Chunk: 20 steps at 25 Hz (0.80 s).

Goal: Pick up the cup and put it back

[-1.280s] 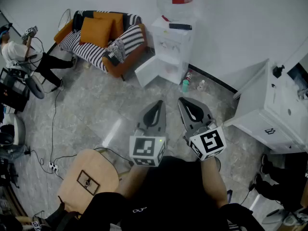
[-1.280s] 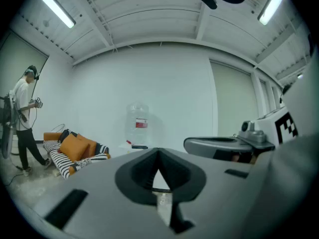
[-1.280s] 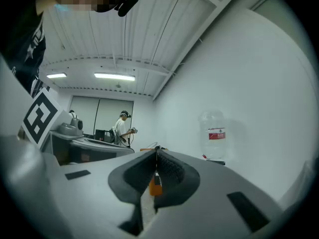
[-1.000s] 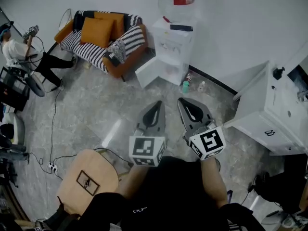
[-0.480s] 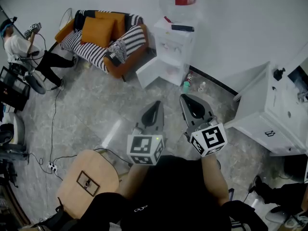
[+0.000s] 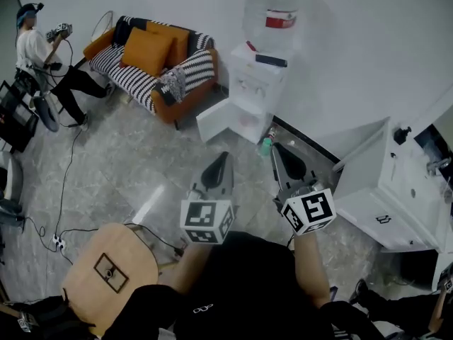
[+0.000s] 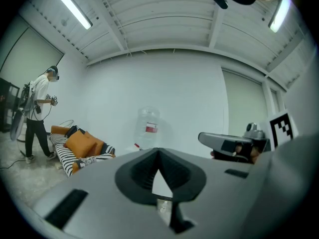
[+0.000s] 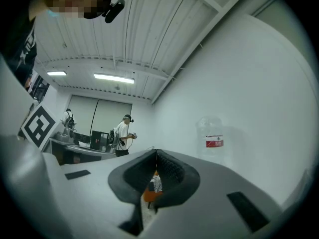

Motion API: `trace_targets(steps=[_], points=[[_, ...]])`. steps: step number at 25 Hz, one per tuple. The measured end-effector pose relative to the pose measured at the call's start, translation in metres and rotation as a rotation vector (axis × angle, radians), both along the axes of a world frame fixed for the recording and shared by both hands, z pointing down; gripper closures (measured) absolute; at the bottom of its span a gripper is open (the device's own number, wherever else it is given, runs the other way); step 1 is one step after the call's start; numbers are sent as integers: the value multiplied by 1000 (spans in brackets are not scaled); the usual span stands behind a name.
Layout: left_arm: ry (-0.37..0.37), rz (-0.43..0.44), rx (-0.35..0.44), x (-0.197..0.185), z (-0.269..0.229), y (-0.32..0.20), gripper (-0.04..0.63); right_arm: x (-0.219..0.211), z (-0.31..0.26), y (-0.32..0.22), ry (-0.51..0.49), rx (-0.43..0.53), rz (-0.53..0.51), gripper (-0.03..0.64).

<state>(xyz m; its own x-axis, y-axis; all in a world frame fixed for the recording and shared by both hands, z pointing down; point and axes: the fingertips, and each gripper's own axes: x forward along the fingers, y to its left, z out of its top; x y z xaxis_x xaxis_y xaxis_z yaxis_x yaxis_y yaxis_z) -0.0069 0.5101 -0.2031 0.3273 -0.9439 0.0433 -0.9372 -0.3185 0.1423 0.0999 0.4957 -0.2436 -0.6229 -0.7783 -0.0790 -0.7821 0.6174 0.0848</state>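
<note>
No cup shows in any view. My left gripper [image 6: 222,156] and right gripper [image 6: 277,147] are held side by side at chest height over the floor, both pointing toward the white water dispenser [image 6: 253,83]. In the left gripper view the left gripper [image 7: 158,151] has its jaws closed tip to tip with nothing between them. The right gripper [image 8: 156,152] is likewise shut and holds nothing. The big water bottle [image 6: 272,6] stands on top of the dispenser.
An orange and striped sofa [image 6: 152,55] stands left of the dispenser. A white cabinet [image 6: 396,186] is at the right, a round wooden stool [image 6: 106,268] at lower left. A person [image 6: 35,48] stands far left. Small bottles [image 6: 267,145] and cables [image 6: 67,183] lie on the floor.
The head view has shifted, so the sofa and dispenser sit lower and farther left. Both grippers stay shut and side by side. The person at far left has changed pose.
</note>
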Motion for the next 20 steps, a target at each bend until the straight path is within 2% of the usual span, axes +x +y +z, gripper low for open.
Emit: trace_targets(steps=[10, 15, 20], points=[[-13, -71, -26, -34, 13, -27, 583, -36, 18, -28, 3, -34, -67, 606], [-8, -54, -68, -30, 32, -81, 583, -43, 34, -75, 11, -77, -57, 606], [-35, 1, -111, -28, 44, -160, 583, -39, 56, -155, -16, -153, 9, 606]])
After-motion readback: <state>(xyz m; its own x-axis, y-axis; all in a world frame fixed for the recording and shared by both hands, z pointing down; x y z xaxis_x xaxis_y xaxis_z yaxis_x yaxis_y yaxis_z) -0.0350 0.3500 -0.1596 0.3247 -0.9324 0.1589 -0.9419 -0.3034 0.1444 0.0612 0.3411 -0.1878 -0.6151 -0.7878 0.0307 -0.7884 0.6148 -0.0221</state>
